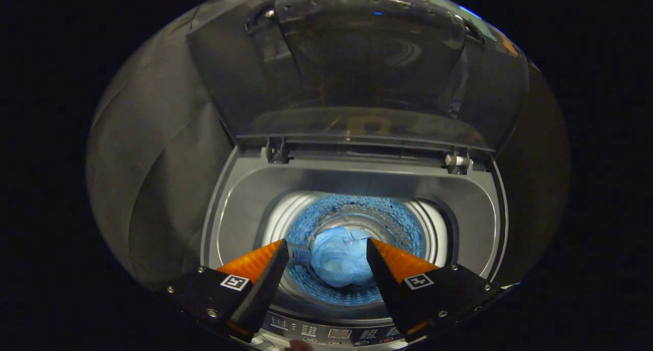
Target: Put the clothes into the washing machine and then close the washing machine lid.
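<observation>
While the lid (357, 70) stands raised beyond the fingers, risk of a clumsy close: a push from the wrong spot could slip off its smooth face or let it slam down onto the washing machine (224, 198) rim. Risk too of snagging if the fingers dip back into the drum (403, 228), since the blue clothes (339, 261) lie bunched at the bottom, seen in the gap between the fingers and well below them. Possibly a fold riding up the drum wall on the left-finger side, hard to tell. Gripper (326, 249) hovering over the opening, orange fingers (255, 261) spread wide, pinching nothing, touching nothing. Control panel (336, 334) just beneath the finger bases, so a careless drop of the hand might press a button. Loading apparently done; closing the lid judged as the remaining step.
</observation>
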Demonstrator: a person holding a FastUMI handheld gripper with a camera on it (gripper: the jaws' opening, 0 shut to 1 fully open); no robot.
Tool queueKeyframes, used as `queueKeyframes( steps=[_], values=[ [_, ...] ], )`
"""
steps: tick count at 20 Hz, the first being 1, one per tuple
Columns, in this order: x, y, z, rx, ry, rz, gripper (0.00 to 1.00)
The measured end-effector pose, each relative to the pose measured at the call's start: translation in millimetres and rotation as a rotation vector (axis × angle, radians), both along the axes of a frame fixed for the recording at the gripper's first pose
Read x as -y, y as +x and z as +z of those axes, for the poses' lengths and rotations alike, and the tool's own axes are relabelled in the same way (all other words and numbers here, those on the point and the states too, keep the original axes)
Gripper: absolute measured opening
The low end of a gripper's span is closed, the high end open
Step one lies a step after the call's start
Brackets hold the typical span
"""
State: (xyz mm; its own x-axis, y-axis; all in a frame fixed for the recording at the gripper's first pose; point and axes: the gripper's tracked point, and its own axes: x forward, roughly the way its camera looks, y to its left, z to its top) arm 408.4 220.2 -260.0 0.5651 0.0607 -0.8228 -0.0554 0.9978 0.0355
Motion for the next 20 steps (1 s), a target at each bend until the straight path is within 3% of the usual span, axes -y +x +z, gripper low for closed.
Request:
queueKeyframes(
  steps=[9, 13, 20],
  values=[
    [24.6, 0.7, 45.8, 0.066, -0.026, -0.136, 0.94],
    [20.5, 10.4, 100.4, 0.174, 0.03, -0.201, 0.94],
    [35.2, 27.4, 230.3, 0.393, 0.006, -0.284, 0.94]
  ],
)
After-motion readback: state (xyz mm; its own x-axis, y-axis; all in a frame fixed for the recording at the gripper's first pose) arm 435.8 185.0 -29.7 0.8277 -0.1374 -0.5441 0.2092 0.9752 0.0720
